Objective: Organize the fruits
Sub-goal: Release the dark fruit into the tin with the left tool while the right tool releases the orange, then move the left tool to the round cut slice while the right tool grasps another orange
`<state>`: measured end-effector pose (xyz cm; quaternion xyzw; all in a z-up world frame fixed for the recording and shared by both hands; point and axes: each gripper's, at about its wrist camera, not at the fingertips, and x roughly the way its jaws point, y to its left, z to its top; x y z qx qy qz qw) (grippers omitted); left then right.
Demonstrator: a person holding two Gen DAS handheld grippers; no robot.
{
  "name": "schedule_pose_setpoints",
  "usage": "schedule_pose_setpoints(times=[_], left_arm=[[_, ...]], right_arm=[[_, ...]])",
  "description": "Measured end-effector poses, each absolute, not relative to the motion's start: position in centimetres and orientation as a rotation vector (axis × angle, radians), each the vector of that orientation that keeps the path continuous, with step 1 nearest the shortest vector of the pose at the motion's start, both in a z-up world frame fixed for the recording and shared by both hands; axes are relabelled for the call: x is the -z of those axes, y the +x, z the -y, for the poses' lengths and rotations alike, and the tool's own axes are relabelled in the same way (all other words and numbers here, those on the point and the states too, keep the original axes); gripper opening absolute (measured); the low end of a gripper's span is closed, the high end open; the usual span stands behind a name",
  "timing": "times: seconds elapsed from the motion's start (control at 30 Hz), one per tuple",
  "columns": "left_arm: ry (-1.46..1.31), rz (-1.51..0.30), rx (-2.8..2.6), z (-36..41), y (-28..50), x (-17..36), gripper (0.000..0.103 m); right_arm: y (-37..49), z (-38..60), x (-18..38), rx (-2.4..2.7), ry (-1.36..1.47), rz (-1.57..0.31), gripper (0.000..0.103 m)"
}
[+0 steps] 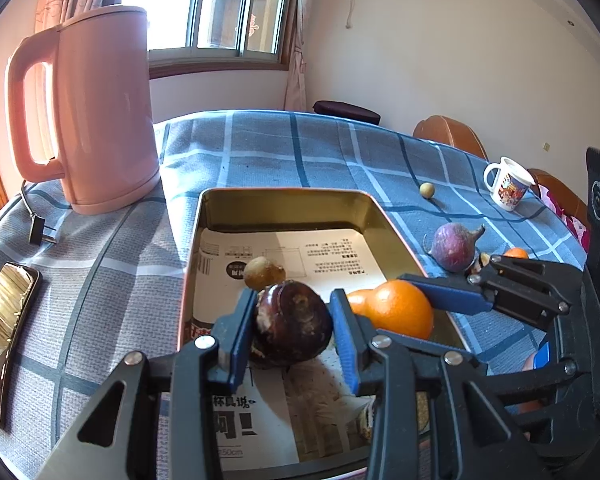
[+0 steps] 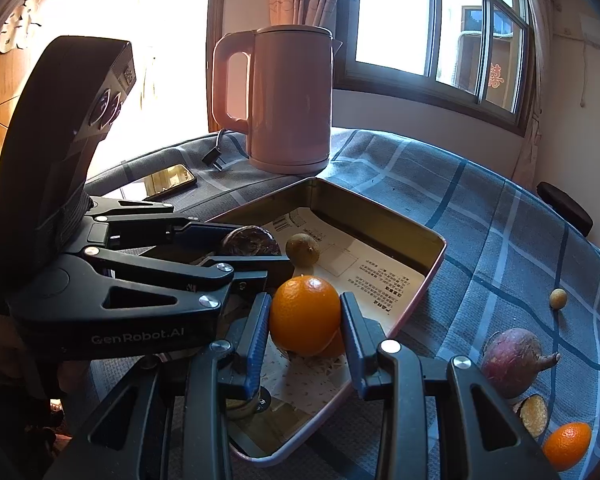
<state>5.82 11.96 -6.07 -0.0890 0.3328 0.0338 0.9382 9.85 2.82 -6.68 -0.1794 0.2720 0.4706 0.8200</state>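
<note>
My left gripper [image 1: 293, 304] is shut on a dark maroon round fruit [image 1: 296, 332], low over the near end of a paper-lined metal tray [image 1: 284, 196]. Just to its right, my right gripper [image 2: 306, 300] is shut on an orange [image 2: 305, 314], also over the tray [image 2: 434, 272]. A second bit of orange [image 2: 334, 347] peeks out from behind it. A small brown fruit [image 1: 262, 272] lies on the paper in the tray. In the right wrist view the left gripper [image 2: 248, 246] and its dark fruit [image 2: 250, 240] show at the left.
On the checked cloth right of the tray lie a purple root [image 2: 514, 362], a dark halved fruit [image 2: 534, 414], a small orange [image 2: 568, 446] and a small yellow ball [image 2: 558, 298]. A pink kettle [image 1: 100, 112] with its plug [image 1: 40, 236], a phone [image 1: 4, 340] and a mug [image 1: 508, 186] also stand there.
</note>
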Motion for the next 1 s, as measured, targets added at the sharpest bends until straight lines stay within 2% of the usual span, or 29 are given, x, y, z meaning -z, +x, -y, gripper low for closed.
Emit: schedule_pose_setpoints(times=[0.1,0.17,0.3,0.37,0.4,0.43,0.8,0.9,1.0], left_arm=[[-0.184,-0.678,-0.070,-12.0,5.7,6.1,0.040],[-0.184,-0.673,-0.088,-12.1,5.6,6.0,0.045],[-0.213,-0.652,-0.095,-12.8,5.2,5.8,0.058],[-0.207,-0.639,-0.099,-12.7,5.0,5.7,0.067],[-0.202,-0.631,-0.105,-12.6,4.9,5.6,0.076],[-0.196,-0.624,-0.100,-12.4,4.8,5.5,0.079],[-0.202,-0.517,-0.089,-10.6,4.0,3.5,0.080],[-0.195,-0.473,-0.080,-9.3,3.9,2.5,0.087],[-0.167,-0.454,-0.050,-7.3,4.3,1.9,0.090]], right_arm=[[9.7,-3.0,6.7,-0.998,-0.394,-0.576,0.037],[9.7,-2.9,6.7,-0.996,-0.392,-0.576,0.039],[10.1,-2.4,6.5,-0.981,-0.361,-0.575,0.049],[10.1,-2.2,6.5,-0.977,-0.356,-0.573,0.062],[9.9,-2.2,6.4,-0.977,-0.360,-0.568,0.062],[9.8,-2.3,6.4,-0.977,-0.367,-0.562,0.062],[9.0,0.2,5.7,-0.859,-0.419,-0.452,0.063],[9.9,3.1,4.8,-0.802,-0.376,-0.434,0.063],[11.0,6.8,4.1,-0.726,-0.327,-0.434,0.063]])
